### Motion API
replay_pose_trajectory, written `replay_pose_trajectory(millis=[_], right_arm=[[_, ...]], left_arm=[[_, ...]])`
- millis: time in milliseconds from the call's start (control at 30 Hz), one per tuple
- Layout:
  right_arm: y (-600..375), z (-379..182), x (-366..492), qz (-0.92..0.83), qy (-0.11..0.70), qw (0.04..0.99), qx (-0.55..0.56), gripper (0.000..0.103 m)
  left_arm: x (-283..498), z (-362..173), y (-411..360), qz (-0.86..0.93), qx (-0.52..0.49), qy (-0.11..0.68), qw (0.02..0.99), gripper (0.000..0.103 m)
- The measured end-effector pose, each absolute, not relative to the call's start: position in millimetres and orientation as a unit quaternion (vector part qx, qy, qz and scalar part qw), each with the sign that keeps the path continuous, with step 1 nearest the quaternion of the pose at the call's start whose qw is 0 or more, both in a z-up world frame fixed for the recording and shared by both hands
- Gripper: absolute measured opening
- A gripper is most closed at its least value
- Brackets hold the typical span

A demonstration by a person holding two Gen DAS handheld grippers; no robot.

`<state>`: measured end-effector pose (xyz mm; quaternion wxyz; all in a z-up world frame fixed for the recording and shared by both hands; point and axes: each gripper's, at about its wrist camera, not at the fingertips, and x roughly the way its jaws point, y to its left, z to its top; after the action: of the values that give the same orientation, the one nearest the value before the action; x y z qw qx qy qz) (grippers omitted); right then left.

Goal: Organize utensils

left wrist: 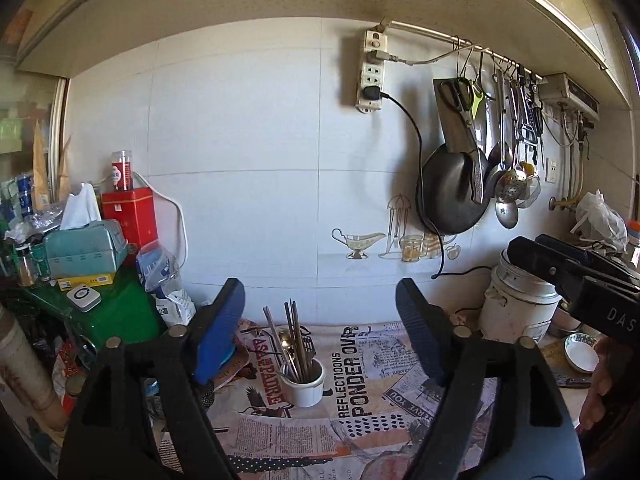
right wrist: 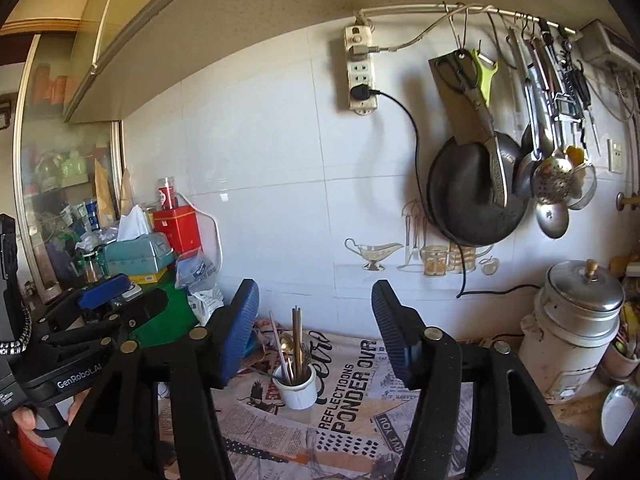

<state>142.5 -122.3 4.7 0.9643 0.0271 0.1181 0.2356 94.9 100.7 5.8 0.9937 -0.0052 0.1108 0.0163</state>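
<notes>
A white cup [left wrist: 306,384] [right wrist: 298,390] stands on the newspaper-print cloth, upright, with chopsticks [left wrist: 294,332] [right wrist: 297,340] and a gold spoon [left wrist: 285,340] sticking out of it. My left gripper [left wrist: 320,332] is open above the cloth, well back from the cup, with nothing between its blue pads. My right gripper [right wrist: 316,328] is open too and holds nothing; the cup shows between its fingers, farther off. The right gripper [left wrist: 576,268] appears at the right edge of the left wrist view, and the left gripper [right wrist: 116,304] at the left of the right wrist view.
Ladles, a skimmer [right wrist: 554,180], scissors and a dark wok [left wrist: 454,192] hang from a wall rail. A white pot with a metal lid [right wrist: 576,320] and a small plate [left wrist: 582,352] stand on the right. On the left, boxes, a tissue box [left wrist: 86,248] and bags crowd the counter.
</notes>
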Motion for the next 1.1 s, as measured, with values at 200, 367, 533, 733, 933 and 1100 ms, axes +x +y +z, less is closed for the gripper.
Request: replay_pose_trajectory(millis=[200, 367, 533, 733, 933, 1100], right_arm=[[-140.2, 8.4, 114.2, 0.210, 0.099, 0.972, 0.021, 0.091], [-149.8, 6.9, 95.8, 0.194, 0.095, 0.976, 0.012, 0.101], [-157.6, 7.9, 84.8, 0.191, 0.091, 0.977, 0.010, 0.103], [-159.4, 8.6, 78.0, 0.193, 0.089, 0.977, 0.006, 0.103], [-158.3, 7.4, 75.7, 0.192, 0.089, 0.977, 0.002, 0.103], [-157.1, 5.3, 75.2, 0.193, 0.094, 0.977, 0.001, 0.103]], left_arm=[[65.1, 11.3, 88.3, 0.034, -0.010, 0.093, 0.995, 0.098], [47.7, 12.4, 81.5, 0.048, -0.024, 0.091, 0.994, 0.102], [36.4, 10.9, 76.3, 0.060, -0.023, 0.094, 0.993, 0.102], [27.4, 8.4, 73.5, 0.068, -0.020, 0.096, 0.993, 0.102], [25.0, 7.6, 74.1, 0.070, -0.025, 0.098, 0.992, 0.102], [24.6, 6.6, 75.5, 0.069, -0.026, 0.100, 0.992, 0.102]])
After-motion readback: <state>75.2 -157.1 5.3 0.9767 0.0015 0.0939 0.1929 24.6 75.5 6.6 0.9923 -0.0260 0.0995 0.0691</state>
